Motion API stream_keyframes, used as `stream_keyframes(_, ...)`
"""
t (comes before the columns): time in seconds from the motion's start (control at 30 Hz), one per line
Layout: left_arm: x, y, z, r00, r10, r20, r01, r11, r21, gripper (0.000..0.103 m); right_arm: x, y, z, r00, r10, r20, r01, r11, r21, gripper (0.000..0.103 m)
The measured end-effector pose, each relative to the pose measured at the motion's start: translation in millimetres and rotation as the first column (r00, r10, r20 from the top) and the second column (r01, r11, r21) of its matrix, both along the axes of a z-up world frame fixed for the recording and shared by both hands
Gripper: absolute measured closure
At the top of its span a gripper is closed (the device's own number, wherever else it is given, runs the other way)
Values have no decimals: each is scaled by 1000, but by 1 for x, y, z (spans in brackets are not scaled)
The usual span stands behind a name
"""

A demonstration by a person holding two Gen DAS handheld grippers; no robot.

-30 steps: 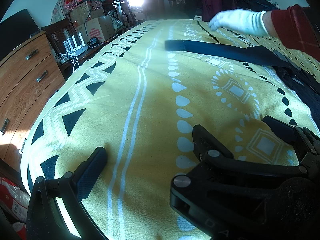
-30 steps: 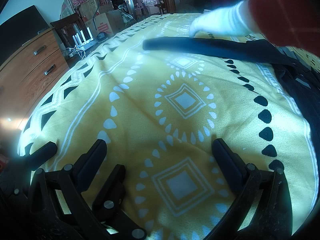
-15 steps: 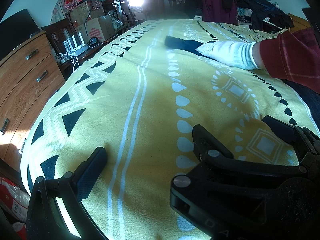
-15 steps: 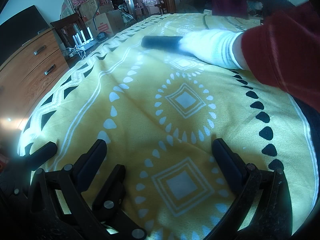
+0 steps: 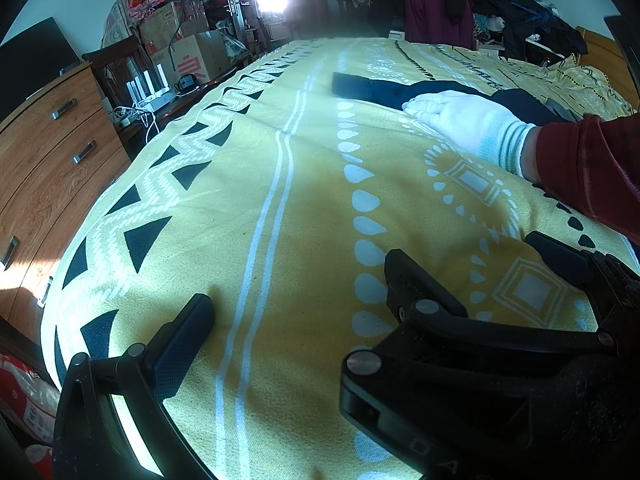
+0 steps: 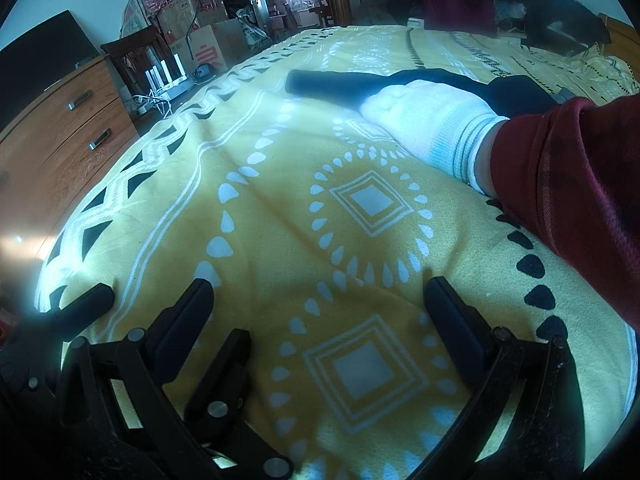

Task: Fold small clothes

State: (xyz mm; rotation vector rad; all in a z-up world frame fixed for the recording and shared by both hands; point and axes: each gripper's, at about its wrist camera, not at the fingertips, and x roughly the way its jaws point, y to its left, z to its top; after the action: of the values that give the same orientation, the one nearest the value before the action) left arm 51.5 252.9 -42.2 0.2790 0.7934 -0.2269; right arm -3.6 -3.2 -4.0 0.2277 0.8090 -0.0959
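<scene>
gloved hand (image 5: 460,120) now pressing flat on dark garment (image 5: 360,87), no longer hovering above — garment lying stretched across far part of yellow patterned bed (image 5: 280,208). left claw (image 5: 298,292) and right claw (image 6: 320,300) both resting on bed, spread wide, gripping nothing.

White-gloved hand (image 5: 464,120) presses dark garment (image 5: 372,88) on yellow bedspread (image 5: 280,200).
</scene>
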Motion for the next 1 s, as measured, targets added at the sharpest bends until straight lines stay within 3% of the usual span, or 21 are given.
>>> stream_keyframes(1.0,0,0,0,1000,0,0,0,1000,-2,0,2,2,3,1000,0,-2,0,1000,1,0)
